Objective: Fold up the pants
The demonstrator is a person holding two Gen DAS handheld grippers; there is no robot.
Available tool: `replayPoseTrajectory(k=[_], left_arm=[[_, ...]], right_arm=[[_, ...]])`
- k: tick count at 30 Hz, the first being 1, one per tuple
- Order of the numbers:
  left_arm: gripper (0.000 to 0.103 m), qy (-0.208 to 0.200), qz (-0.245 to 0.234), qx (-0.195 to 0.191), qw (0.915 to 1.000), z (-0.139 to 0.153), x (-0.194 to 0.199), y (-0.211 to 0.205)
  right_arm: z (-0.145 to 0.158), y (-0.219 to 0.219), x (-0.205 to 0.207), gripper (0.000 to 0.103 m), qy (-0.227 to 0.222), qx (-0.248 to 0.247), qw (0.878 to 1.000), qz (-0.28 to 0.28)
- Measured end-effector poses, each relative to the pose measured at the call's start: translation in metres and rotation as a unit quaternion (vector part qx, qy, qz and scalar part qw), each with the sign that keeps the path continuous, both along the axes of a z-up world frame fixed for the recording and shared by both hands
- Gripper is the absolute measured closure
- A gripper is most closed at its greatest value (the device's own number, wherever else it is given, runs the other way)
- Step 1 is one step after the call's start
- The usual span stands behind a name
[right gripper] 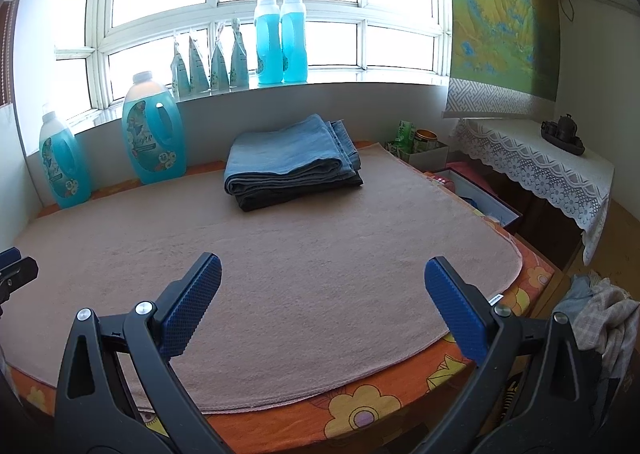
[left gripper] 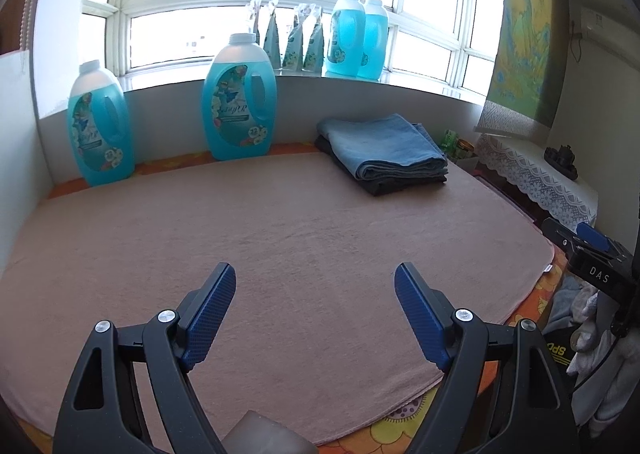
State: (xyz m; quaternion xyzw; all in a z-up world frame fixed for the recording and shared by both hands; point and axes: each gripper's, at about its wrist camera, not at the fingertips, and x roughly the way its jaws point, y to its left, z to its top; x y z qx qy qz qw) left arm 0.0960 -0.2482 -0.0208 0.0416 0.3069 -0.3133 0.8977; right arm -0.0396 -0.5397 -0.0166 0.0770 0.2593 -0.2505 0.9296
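Note:
Folded blue jeans (left gripper: 384,145) lie on top of folded dark pants (left gripper: 400,185) at the far right of the pink mat (left gripper: 240,238); the stack also shows in the right wrist view (right gripper: 288,157) on the mat (right gripper: 320,246). My left gripper (left gripper: 315,282) is open and empty above the near part of the mat. My right gripper (right gripper: 323,274) is open and empty above the mat's near edge. The right gripper's body shows at the right edge of the left wrist view (left gripper: 592,254).
Two big blue detergent bottles (left gripper: 239,97) (left gripper: 100,125) stand at the back of the table, more bottles and pouches on the windowsill (right gripper: 280,41). A pile of loose clothes (right gripper: 608,318) lies right of the table. A lace-covered side table (right gripper: 540,169) and open box (right gripper: 480,193) stand at the right.

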Motion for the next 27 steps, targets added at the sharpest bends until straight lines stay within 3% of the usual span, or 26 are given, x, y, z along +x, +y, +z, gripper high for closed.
replayPoseTrajectory(k=[19,27], left_arm=[[0.021,-0.002,0.003,0.004,1.0,0.0,-0.003,0.0],[0.021,-0.025,0.0,0.004,0.9997,0.001,-0.01,-0.001]], right_arm=[[-0.003,0.003,0.0,0.0,0.003,0.004,1.0,0.003],[-0.006,0.002,0.001,0.0,0.006,0.006,1.0,0.01]])
